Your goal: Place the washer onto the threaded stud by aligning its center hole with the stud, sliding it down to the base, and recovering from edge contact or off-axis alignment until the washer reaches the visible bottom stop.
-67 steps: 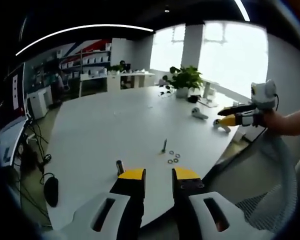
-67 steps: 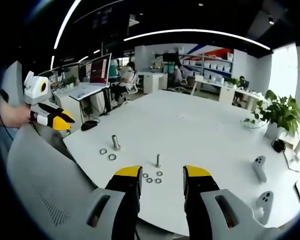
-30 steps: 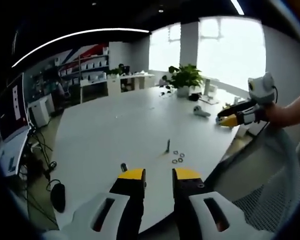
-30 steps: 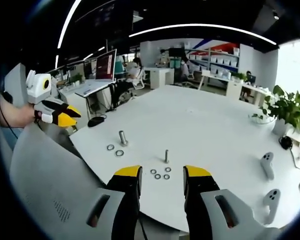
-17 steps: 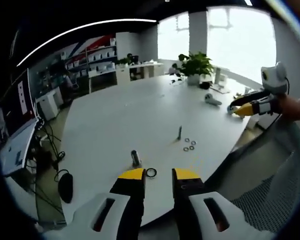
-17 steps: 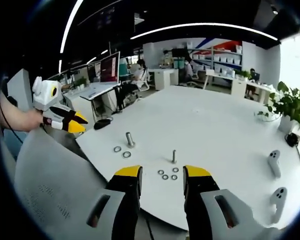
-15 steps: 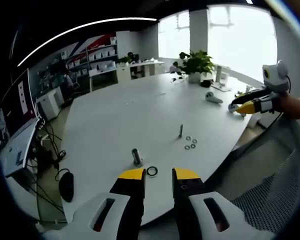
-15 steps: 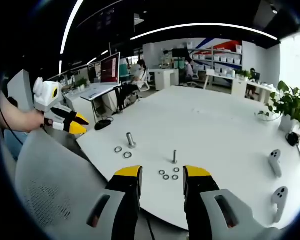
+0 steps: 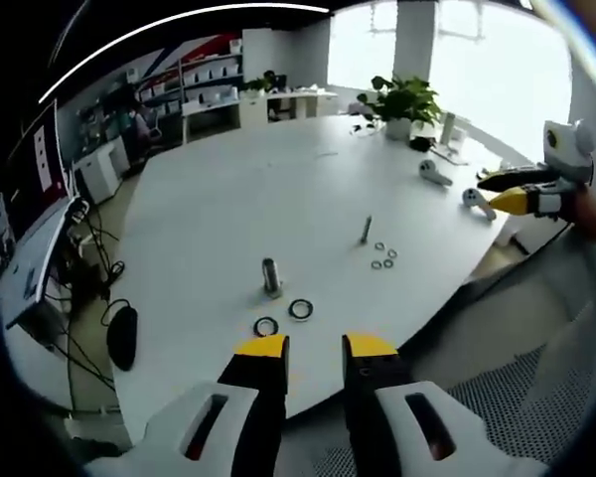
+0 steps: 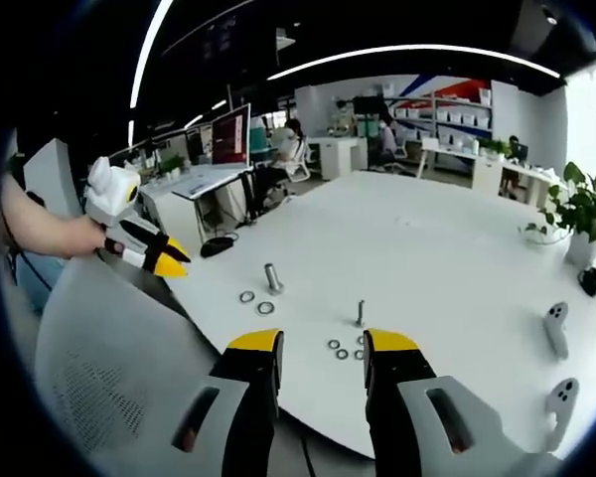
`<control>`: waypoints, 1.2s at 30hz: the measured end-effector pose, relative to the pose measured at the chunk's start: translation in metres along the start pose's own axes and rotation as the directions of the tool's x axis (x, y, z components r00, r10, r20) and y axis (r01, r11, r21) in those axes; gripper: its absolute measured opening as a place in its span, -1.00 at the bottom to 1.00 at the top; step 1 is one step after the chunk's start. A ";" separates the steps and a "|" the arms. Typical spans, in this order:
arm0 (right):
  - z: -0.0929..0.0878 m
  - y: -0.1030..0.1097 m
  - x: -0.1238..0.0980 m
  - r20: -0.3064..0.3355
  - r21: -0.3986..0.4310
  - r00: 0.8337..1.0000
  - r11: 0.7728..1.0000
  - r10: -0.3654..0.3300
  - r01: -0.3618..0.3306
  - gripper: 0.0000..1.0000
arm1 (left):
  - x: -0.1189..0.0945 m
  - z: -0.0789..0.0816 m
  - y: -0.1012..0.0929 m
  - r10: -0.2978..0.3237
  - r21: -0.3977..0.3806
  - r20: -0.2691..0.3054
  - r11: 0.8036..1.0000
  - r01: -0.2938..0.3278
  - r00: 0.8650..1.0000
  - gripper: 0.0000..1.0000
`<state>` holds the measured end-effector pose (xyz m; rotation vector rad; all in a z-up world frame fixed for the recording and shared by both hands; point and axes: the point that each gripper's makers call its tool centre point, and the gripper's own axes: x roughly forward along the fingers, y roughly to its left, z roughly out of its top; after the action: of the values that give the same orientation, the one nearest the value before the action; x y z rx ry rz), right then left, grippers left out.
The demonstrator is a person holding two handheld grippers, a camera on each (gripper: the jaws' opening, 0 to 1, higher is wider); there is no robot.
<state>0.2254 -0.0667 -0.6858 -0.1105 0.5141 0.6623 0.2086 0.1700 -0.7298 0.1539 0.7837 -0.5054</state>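
Lying beyond left claw (image 9: 313, 346), washer (image 9: 266, 326), stud (image 9: 270, 275)

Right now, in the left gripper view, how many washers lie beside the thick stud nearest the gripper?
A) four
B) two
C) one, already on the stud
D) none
B: two dark ring washers, one and the other, lie flat on the white table just in front of the thick stud. Neither is on it.

Left tongs (image 9: 314, 345) and right tongs (image 10: 323, 343) gape, nothing held.
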 end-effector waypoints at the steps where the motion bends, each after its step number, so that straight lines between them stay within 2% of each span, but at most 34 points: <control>1: 0.001 -0.001 -0.002 0.008 -0.007 1.000 1.000 -0.012 0.012 -0.31 | 0.001 -0.003 -0.001 -0.012 -0.034 -0.010 0.999 0.012 1.000 -0.61; 2: 0.002 -0.004 -0.003 0.013 -0.009 1.000 1.000 -0.026 0.026 -0.31 | 0.002 -0.006 0.001 -0.020 -0.074 -0.026 0.997 0.018 0.999 -0.61; 3: 0.002 -0.006 -0.003 0.016 -0.011 0.999 0.999 -0.040 0.040 -0.31 | 0.002 -0.004 0.003 -0.021 -0.075 -0.021 0.997 0.019 1.000 -0.61; 7: 0.002 -0.013 -0.002 0.005 0.004 0.998 0.998 -0.064 0.064 -0.31 | 0.006 -0.007 0.011 -0.042 -0.161 -0.038 0.986 0.035 0.998 -0.57; 10: 0.000 -0.013 -0.002 -0.004 0.013 0.998 0.998 -0.061 0.061 -0.31 | 0.006 -0.004 0.015 -0.049 -0.229 -0.019 0.972 0.043 0.999 -0.56; 11: -0.001 -0.014 -0.002 -0.006 0.021 0.998 0.998 -0.063 0.063 -0.31 | 0.006 -0.002 0.017 -0.051 -0.222 -0.009 0.974 0.048 0.999 -0.55; 15: -0.004 -0.016 -0.002 -0.016 0.041 0.997 0.997 -0.070 0.071 -0.31 | 0.015 -0.005 0.021 -0.067 -0.155 -0.059 0.986 0.057 0.996 -0.48; 16: -0.004 -0.016 -0.002 -0.018 0.040 0.997 0.997 -0.071 0.072 -0.31 | 0.018 -0.005 0.021 -0.068 -0.148 -0.056 0.987 0.059 0.996 -0.47; 21: -0.007 -0.020 -0.002 -0.031 0.054 0.996 0.995 -0.080 0.081 -0.31 | 0.035 -0.008 0.031 -0.083 -0.130 -0.083 0.989 0.072 0.993 -0.41; 25: -0.007 -0.020 -0.003 -0.028 0.058 0.996 0.994 -0.086 0.088 -0.31 | 0.039 -0.001 0.027 -0.105 -0.141 -0.084 0.986 0.092 0.991 -0.37; 28: -0.008 -0.020 -0.003 -0.033 0.054 0.995 0.994 -0.091 0.093 -0.31 | 0.050 -0.009 0.028 -0.115 -0.072 -0.137 0.992 0.106 0.984 -0.36; 30: -0.008 -0.021 -0.003 -0.033 0.054 0.995 0.994 -0.097 0.098 -0.31 | 0.056 -0.012 0.031 -0.108 -0.045 -0.153 0.994 0.102 0.982 -0.36; 33: -0.009 -0.021 -0.003 -0.038 0.053 0.994 0.994 -0.098 0.100 -0.30 | 0.068 -0.020 0.037 -0.108 -0.028 -0.192 0.994 0.104 0.975 -0.36; 36: -0.010 -0.022 -0.004 -0.042 0.050 0.994 0.993 -0.105 0.107 -0.30 | 0.078 -0.022 0.042 -0.110 -0.034 -0.206 0.994 0.106 0.972 -0.34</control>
<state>0.2326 -0.0889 -0.6941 -0.1014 0.5594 0.5429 0.2623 0.1840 -0.8026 0.1451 1.0059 -0.5897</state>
